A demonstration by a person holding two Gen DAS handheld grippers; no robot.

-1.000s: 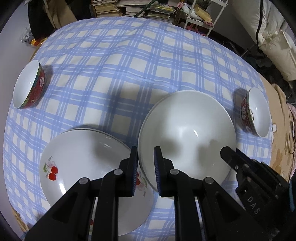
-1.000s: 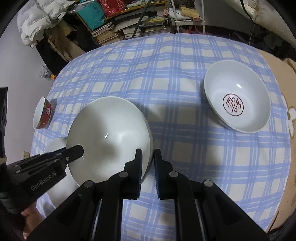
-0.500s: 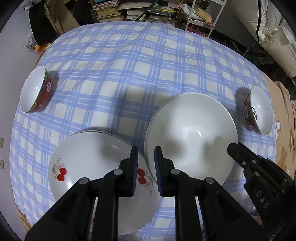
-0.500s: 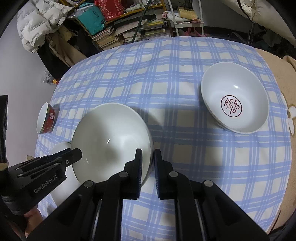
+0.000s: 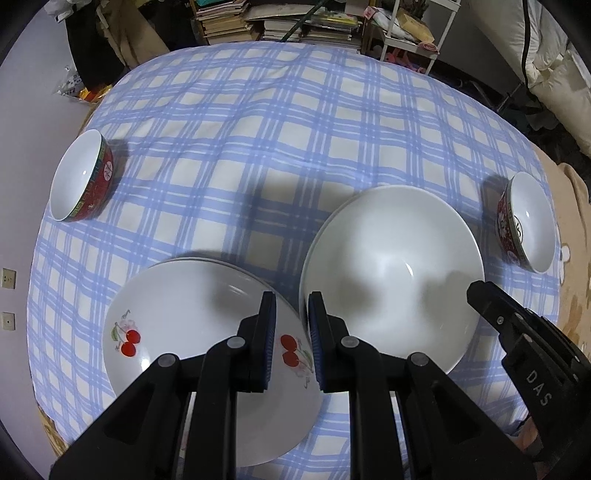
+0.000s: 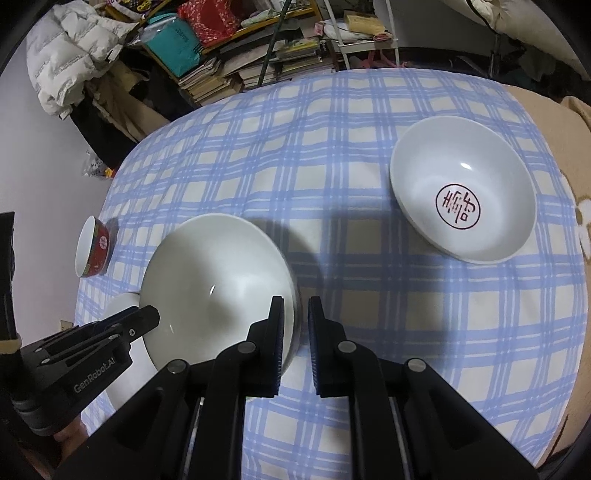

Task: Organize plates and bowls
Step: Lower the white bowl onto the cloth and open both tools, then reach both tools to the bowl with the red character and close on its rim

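A large plain white bowl (image 5: 391,273) sits on the blue checked tablecloth, also in the right wrist view (image 6: 218,288). My left gripper (image 5: 290,332) hovers over the gap between it and a cherry-patterned plate (image 5: 207,332), jaws slightly apart and empty. My right gripper (image 6: 295,332) hovers at the white bowl's right rim, jaws slightly apart and empty. A white bowl with a red emblem (image 6: 461,192) lies to the right. Two small red bowls lie on their sides, one at the left (image 5: 83,177) and one at the right (image 5: 524,221).
The round table (image 5: 295,129) is covered by the checked cloth. Behind it are stacked books (image 5: 280,22), a metal rack (image 5: 399,33) and padded coats (image 6: 77,55). A beige blanket (image 6: 569,122) lies at the right edge.
Both grippers have pulled back and up a little, so more of the table shows. The dishes have not moved.
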